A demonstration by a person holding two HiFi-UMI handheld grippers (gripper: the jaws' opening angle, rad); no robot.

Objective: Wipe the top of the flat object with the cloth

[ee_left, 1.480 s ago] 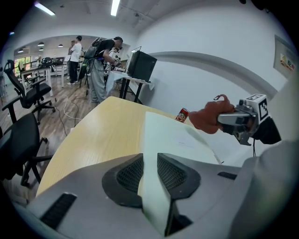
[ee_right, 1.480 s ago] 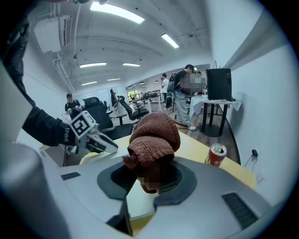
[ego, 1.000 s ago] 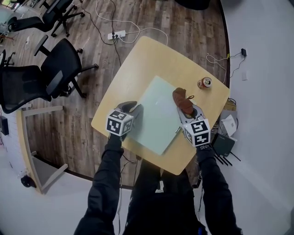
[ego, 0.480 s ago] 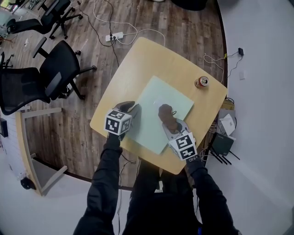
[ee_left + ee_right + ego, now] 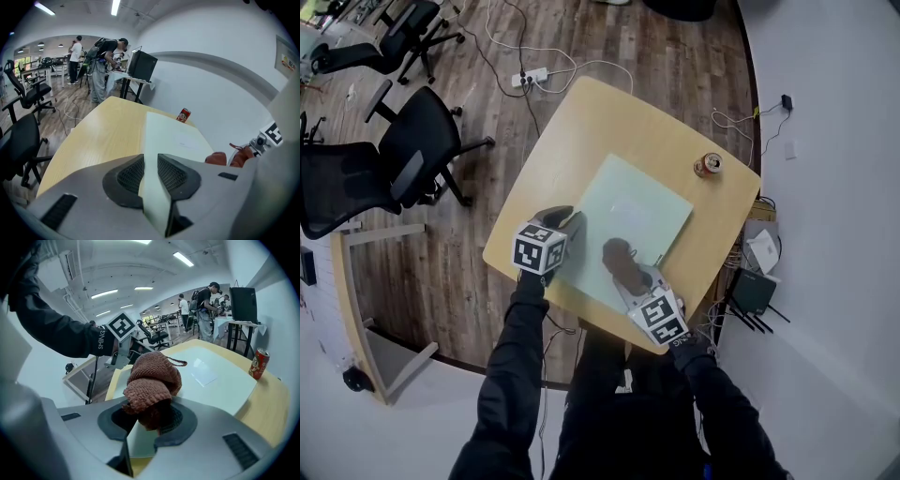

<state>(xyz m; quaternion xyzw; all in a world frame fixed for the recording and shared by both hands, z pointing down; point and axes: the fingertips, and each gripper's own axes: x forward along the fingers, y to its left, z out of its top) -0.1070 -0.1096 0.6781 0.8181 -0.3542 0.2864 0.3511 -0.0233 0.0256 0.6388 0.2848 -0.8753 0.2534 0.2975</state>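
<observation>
Right gripper view: what do the fingers hold?

— The right gripper (image 5: 150, 420) is clamped on the cloth (image 5: 152, 380). The brown bunch covers much of the pads and rests on the board (image 5: 211, 376).

— And the other one?

— The left gripper (image 5: 151, 174) has its jaws closed on the board's left edge, as its own view shows.

— Where does the cloth sit?

— Head view puts it on the near part of the board, close to the person's body. The board lies flat on the table (image 5: 600, 117).

— What else is around?

— A can (image 5: 706, 165) stands upright on the table just off the board's right corner, well apart from the cloth. Chairs (image 5: 412, 141) and a power strip (image 5: 530, 74) are on the wood floor to the left.

— The arms?

— The left sleeve (image 5: 520, 366) reaches straight forward. The right sleeve (image 5: 722, 412) angles inward, so its gripper points toward the left one.
</observation>
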